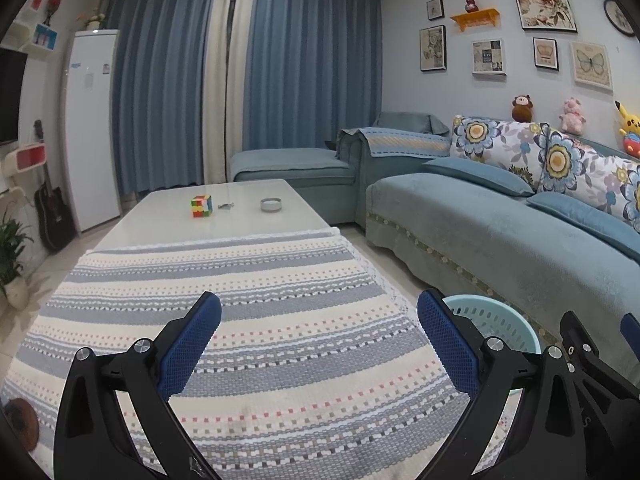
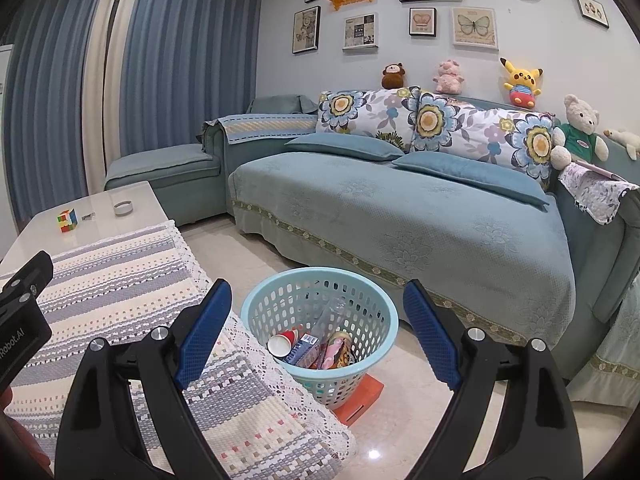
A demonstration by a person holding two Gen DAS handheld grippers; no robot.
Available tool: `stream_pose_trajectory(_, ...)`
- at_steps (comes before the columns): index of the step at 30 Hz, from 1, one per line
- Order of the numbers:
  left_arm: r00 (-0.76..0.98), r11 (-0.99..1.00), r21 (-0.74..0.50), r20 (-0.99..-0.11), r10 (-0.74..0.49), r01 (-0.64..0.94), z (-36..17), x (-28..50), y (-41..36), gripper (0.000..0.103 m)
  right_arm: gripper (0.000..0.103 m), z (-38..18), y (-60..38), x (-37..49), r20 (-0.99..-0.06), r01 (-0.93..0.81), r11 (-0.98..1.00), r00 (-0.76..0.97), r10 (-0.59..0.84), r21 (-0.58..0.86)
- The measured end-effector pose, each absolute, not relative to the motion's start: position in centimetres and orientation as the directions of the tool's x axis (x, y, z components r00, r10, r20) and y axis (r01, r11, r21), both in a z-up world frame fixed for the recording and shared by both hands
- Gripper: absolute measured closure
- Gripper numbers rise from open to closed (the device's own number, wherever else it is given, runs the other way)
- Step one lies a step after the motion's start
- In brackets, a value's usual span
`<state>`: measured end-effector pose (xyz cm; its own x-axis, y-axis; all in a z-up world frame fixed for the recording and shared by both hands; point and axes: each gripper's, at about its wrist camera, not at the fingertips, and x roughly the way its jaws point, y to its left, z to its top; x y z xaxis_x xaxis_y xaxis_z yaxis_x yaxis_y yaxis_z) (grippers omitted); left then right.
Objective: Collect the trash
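While both grippers hovered empty, the left gripper (image 1: 318,330) and right gripper (image 2: 316,322) stood with fingers wide. The trash (image 2: 316,350) lay inside the basket (image 2: 256,300) beside the table (image 2: 120,280). Collection looked complete; any final check should scan the cloth for remnants.

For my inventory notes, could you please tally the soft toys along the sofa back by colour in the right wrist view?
Brown: 1, the monkey
Pink: 1, the pig
Yellow: 1, the Pikachu toy
Cream: 1, the bear in a green top
White: 1, the plush at the far edge
Total: 5
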<state>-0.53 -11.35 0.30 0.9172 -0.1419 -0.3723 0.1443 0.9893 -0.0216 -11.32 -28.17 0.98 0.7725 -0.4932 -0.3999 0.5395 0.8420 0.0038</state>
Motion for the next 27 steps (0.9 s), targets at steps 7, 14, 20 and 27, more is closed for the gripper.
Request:
stream_pose_trajectory(7,0.917,0.992,-0.035,-0.38,-0.125,0.121,0.29,-0.41,-10.98,0.008,0.02,0.94,-28.28,-11.31,-0.403,0.537,0.843,0.773,-0.49,0.005)
stream_pose_trajectory(14,0.915,0.992,-0.035,-0.384,-0.123,0.119,0.29,-0.14,-10.85,0.008,0.02,0.91,-28.26,-11.16,-0.403,0.535,0.845,0.774,-0.488,0.004)
stream_pose_trajectory(20,0.918,0.994,-0.035,-0.381,-0.11,0.104,0.32,-0.31,-10.7,0.008,0.02,0.86,-28.27,-10.96,-0.4,0.534,0.846,0.776,-0.488,0.003)
stream_pose_trajectory(27,0.923,0.997,0.002,-0.378,-0.074,0.081,0.36,-0.29,-10.91,0.008,0.02,0.77,-28.21,-10.93,-0.405,0.532,0.847,0.775,-0.486,0.003)
